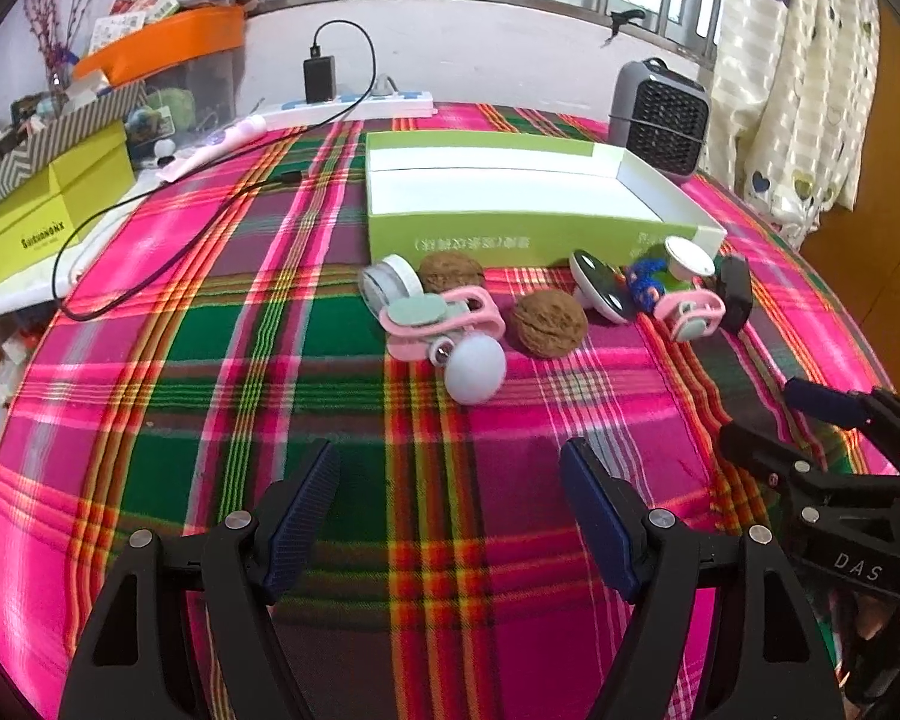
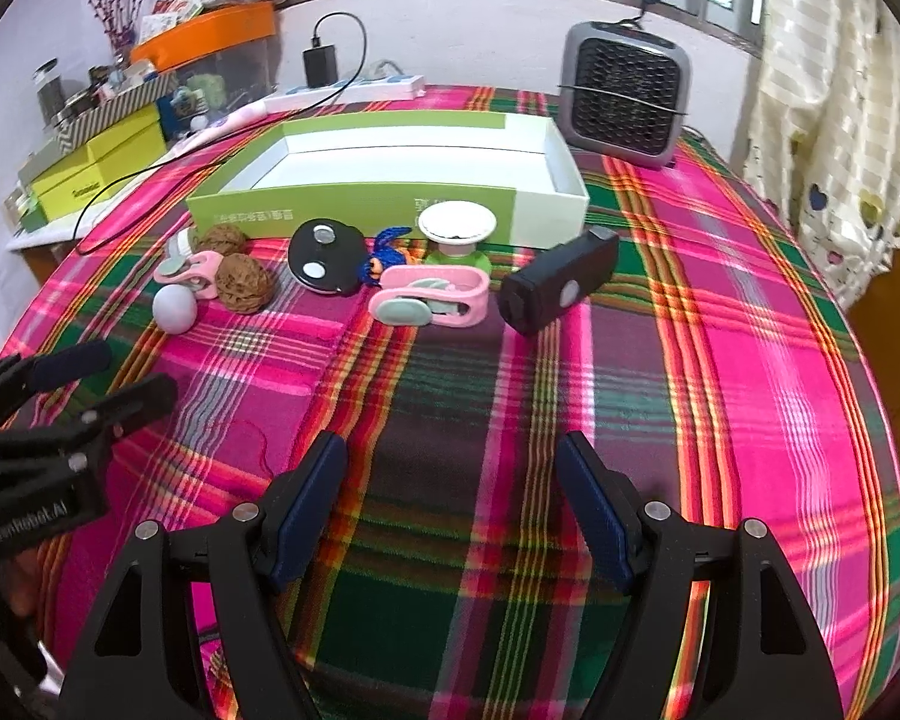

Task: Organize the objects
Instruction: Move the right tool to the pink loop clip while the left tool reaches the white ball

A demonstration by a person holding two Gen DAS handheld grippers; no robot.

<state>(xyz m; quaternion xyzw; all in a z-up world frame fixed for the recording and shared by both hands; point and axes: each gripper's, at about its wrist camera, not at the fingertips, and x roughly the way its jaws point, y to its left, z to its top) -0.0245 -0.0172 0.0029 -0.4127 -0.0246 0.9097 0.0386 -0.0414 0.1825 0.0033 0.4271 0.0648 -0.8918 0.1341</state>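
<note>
Left gripper and right gripper both hover w/ jaws spread, nothing between them, low in frame over the plaid cloth. Green box sits mid-frame, empty. Walnuts, pink clips, black block, possibly a camera, line its front wall.

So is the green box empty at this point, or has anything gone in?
Empty. The box shows only bare white floor in both views; the walnuts and the other items lie on the cloth in front.
</note>
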